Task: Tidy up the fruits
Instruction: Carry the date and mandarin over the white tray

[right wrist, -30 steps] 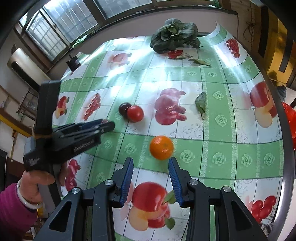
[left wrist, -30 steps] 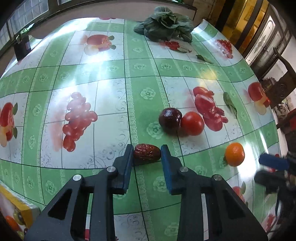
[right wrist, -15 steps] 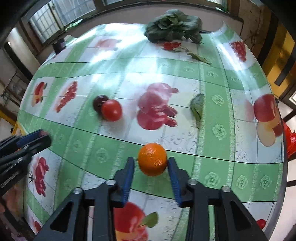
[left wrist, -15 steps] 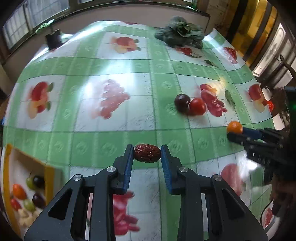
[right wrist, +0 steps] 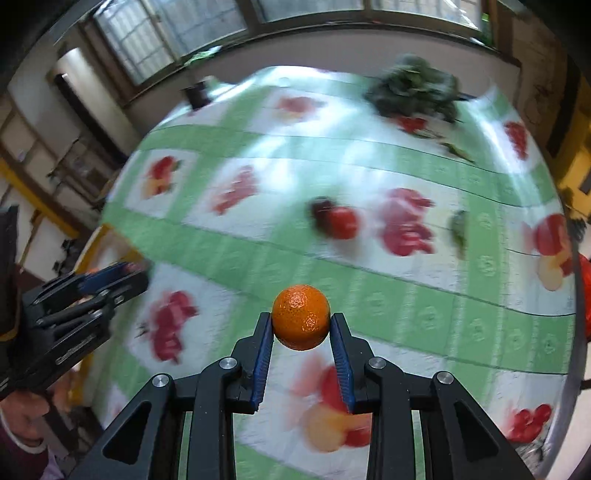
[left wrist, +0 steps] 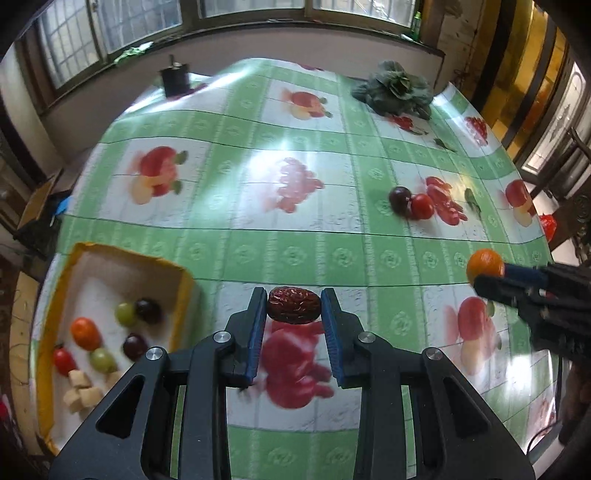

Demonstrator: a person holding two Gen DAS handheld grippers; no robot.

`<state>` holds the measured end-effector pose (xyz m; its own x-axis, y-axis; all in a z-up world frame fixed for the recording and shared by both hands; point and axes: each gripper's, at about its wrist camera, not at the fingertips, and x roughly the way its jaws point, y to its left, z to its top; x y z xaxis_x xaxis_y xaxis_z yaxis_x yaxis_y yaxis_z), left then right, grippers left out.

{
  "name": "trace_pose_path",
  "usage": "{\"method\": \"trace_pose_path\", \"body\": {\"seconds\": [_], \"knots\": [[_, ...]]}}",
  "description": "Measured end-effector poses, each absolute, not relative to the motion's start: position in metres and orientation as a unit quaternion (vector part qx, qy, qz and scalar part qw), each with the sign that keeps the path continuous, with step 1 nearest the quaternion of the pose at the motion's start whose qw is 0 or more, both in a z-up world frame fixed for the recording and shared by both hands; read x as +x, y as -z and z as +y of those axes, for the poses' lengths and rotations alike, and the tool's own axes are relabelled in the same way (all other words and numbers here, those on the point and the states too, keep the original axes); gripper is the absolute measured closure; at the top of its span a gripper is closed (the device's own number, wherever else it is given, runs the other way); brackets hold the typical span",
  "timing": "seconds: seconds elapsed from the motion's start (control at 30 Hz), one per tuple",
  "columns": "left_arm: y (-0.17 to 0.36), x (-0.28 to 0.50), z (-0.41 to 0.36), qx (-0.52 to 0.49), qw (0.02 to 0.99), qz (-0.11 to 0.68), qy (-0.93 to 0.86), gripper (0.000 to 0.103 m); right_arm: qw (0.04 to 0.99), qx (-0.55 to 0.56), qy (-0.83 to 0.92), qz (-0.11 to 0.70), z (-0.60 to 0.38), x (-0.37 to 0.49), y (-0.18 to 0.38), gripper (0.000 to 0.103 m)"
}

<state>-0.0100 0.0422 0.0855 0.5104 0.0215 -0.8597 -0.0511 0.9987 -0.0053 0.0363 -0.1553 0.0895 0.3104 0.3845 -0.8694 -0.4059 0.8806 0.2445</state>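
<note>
Lifted off the desk (left wrist: 258, 236) since the earlier frame, the orange (right wrist: 301, 316) sits clamped in the right gripper (right wrist: 301, 334), whose jaws have just been closing, while the left gripper (left wrist: 293, 325), jaws clamped on the red date (left wrist: 293, 305), has come near the yellow box (left wrist: 177, 295).

Tabletop (left wrist: 303, 258) covered by green-and-white checked cloth printed with fruit pictures. Leafy greens (left wrist: 397, 90) bunched at far edge, right of centre. Small dark pot (left wrist: 175, 79) at far left corner. Loose green leaf (left wrist: 472, 199) lying flat toward right side. Windows (left wrist: 147, 33) run behind.
</note>
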Motion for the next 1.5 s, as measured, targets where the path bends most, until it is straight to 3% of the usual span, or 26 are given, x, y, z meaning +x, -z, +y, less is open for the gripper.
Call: {"method": "trace_pose_path", "body": {"seconds": [0.7,1.5], "knots": [[-0.094,-0.080,0.161,-0.041,0.862,0.484,-0.148,0.074,0.761,-0.070,-0.392,0.512,0.013,-0.017,-0.111,0.072],[-0.056,-0.091,0.235,-0.091,0.832,0.506,-0.208,0.074,0.699,-0.132,-0.456,0.535,0.113,-0.036,-0.078,0.072]]}}
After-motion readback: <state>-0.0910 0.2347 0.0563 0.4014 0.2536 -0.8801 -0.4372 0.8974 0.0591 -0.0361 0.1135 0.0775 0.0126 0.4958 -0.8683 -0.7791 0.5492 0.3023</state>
